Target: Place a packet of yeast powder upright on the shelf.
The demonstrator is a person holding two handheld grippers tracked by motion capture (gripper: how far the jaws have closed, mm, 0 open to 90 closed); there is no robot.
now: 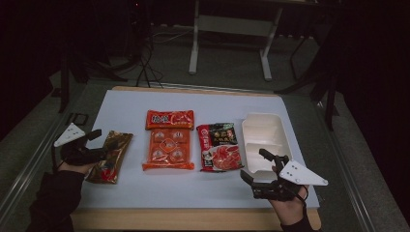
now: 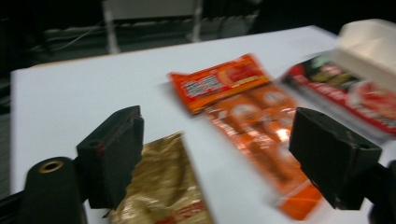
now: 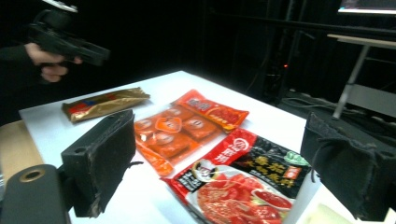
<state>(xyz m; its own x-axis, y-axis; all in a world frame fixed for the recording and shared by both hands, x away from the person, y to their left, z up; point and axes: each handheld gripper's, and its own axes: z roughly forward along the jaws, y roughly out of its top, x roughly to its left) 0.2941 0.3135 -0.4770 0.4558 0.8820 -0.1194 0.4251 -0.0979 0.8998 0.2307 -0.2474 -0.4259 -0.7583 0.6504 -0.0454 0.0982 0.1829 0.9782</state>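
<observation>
A gold snack packet (image 1: 110, 155) lies at the table's left. My left gripper (image 1: 99, 144) hovers over its near-left side, jaws open; in the left gripper view the gold packet (image 2: 163, 191) lies below and between the jaws of my left gripper (image 2: 219, 149), untouched by either pad. At the front right my right gripper (image 1: 256, 166) stands open with nothing between its jaws, just in front of a white two-compartment tray (image 1: 263, 137). In the right gripper view my right gripper (image 3: 215, 163) looks over a red-and-black tomato packet (image 3: 243, 182).
A small orange packet (image 1: 169, 119) lies behind a larger orange packet (image 1: 168, 151) at mid-table, with the tomato packet (image 1: 220, 147) to their right. The white tabletop (image 1: 125, 111) has a wooden front edge. Desk legs (image 1: 194, 48) and cables stand on the floor beyond.
</observation>
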